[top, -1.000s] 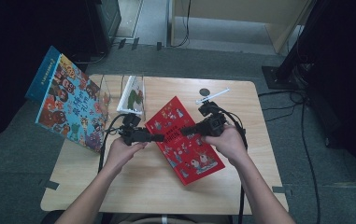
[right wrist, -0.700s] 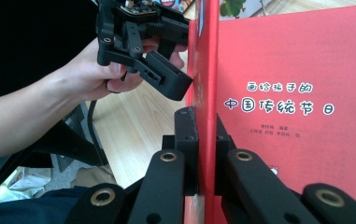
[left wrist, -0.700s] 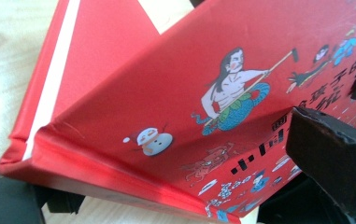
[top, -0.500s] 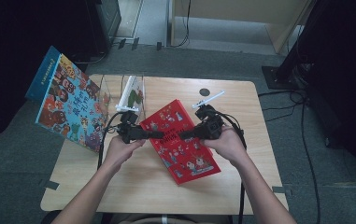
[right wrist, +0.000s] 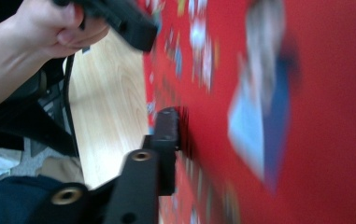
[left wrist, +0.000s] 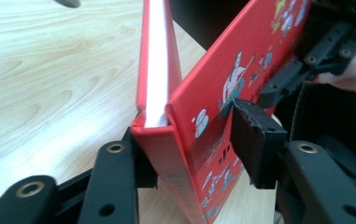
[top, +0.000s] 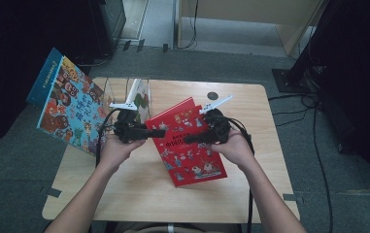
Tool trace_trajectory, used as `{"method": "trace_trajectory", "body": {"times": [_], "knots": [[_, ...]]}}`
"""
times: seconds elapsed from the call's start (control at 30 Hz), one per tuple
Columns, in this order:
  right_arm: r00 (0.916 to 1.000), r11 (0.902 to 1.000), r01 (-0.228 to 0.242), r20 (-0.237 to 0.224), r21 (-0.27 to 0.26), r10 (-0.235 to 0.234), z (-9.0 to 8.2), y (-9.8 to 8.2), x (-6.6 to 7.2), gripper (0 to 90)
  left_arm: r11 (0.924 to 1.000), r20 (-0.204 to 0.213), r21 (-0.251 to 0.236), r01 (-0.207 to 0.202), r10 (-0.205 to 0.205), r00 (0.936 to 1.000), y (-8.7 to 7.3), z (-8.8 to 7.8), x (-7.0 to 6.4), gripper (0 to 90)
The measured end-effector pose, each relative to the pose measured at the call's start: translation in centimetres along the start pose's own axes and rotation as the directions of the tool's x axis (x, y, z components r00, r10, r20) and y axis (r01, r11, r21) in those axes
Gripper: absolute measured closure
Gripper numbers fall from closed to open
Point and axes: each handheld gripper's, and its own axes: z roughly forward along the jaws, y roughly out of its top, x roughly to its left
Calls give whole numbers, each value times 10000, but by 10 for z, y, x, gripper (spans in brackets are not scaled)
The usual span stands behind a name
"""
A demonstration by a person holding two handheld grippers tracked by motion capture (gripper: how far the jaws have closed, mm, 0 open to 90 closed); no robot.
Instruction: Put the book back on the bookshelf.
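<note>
Risk first: the red picture book (top: 192,162) hangs tilted over the middle of the desk (top: 139,194), one long edge down near the wood and the other raised, and it is mid-handover between my two tongs. The left tongs (top: 160,133) have just been closing, with the book's spine end between them. In the left gripper view the pads sit on the back cover and the front cover, so I call them pinching the book (left wrist: 241,60).

Problem: the front cover has splayed away from the white page block there. The grip may be squeezing a gaping cover rather than a solid book, so it could slip or swing open.

The right tongs (top: 187,140) have just been opening with the cover at their tip. One pad (right wrist: 168,135) lies against or just beside the red cover. The other jaw is behind the book, so I can't tell whether they still pinch.

If the right side is free and the left hold is weak, the book drops flat or twists out.

Hard to see: the right gripper view is motion-blurred and the cover art is unreadable. The book's lower edge contact with the desk is unclear.

A blue picture book (top: 68,109) leans off the desk's left edge. A clear stand (top: 124,92) sits by the far left corner, close to my left hand, and is a possible bump.
</note>
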Motion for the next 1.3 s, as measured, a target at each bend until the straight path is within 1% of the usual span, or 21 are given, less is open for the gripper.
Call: {"method": "trace_trajectory", "body": {"times": [0.03, 0.07, 0.1, 0.13, 0.17, 0.2, 0.23, 0.3, 0.47, 0.53, 0.57, 0.6, 0.73, 0.8, 0.9, 0.93, 0.97, 1.0, 1.03, 1.13, 1.3], "knots": [[10000, 9999, -79, -13, -72, 79, -1, 0, -2, 645, 10000, 100, 47, -57, 56, 9999, 0, -2, 1, 595], [9997, 9993, -159, 186, -330, 165, -5, -2, -7, 594, 10000, 100, 47, -57, 56, 9999, 0, -2, 1, 642], [9997, 9993, -159, 186, -330, 165, -5, -2, -7, 594, 9999, 133, 51, -104, 103, 9999, 0, -3, 2, 642], [9989, 9984, -340, 312, -448, 354, -9, -4, -11, 583, 10000, 200, 75, -55, 54, 9998, 0, -5, 3, 669], [9962, 9967, -518, 672, -619, 560, -13, -6, -15, 582, 10000, 363, 20, -46, 45, 9993, -1, -6, 4, 709], [9950, 9960, -626, 737, -634, 673, -15, -8, -20, 580, 9999, 487, 76, -126, 122, 9987, 0, -5, 3, 727], [9959, 9960, -612, 624, -653, 653, -15, -10, -22, 556, 9996, 469, 122, -269, 263, 9986, 1, -4, 0, 740], [9951, 9981, -390, 886, -471, 430, -10, -14, -24, 504, 9992, 481, 273, -278, 265, 9985, 3, -2, -2, 764], [9963, 9973, -355, 755, -650, 404, -11, -17, -25, 516, 9987, 591, 418, -290, 265, 9979, 6, -3, -3, 765], [9959, 9976, -346, 814, -595, 394, -14, -19, -25, 502, 9985, 583, 442, -321, 295, 9979, 6, -4, -3, 766], [9940, 9979, -345, 1018, -557, 400, -16, -20, -26, 505, 9986, 618, 439, -284, 257, 9978, 5, -4, -2, 775], [9892, 9967, -551, 1329, -589, 626, -20, -25, -31, 540, 9988, 643, 439, -217, 188, 9978, 5, -4, -2, 793], [9895, 9935, -627, 1239, -954, 744, -20, -32, -35, 532, 9987, 634, 473, -195, 164, 9979, 6, -4, -2, 799], [9900, 9930, -479, 1270, -1083, 616, -18, -34, -37, 525, 9988, 560, 479, -60, 33, 9984, 6, -5, 0, 800], [9858, 9934, -537, 1530, -1015, 689, -18, -34, -38, 490, 9990, 483, 443, 7, -28, 9988, 5, -7, 1, 804], [9801, 9929, -661, 1800, -985, 831, -18, -35, -39, 460, 9992, 450, 410, -13, -5, 9990, 5, -8, 1, 805], [9764, 9926, -849, 1914, -873, 1003, -17, -35, -41, 472, 9991, 431, 413, -16, -2, 9991, 6, -8, 0, 805], [9785, 9919, -1015, 1724, -770, 1135, -16, -36, -43, 498, 9992, 421, 397, 1, -17, 9991, 6, -8, 0, 805], [9827, 9930, -975, 1514, -667, 1067, -12, -37, -42, 531, 9992, 409, 390, 34, -50, 9992, 6, -8, 0, 805], [9786, 9949, -784, 1857, -632, 890, -7, -36, -40, 558, 9995, 420, 316, 40, -53, 9991, 5, -8, 0, 804], [9710, 9939, -924, 2155, -596, 1032, -4, -34, -38, 564, 9989, 315, 178, 425, -430, 9986, 5, -5, 2, 796]]}}
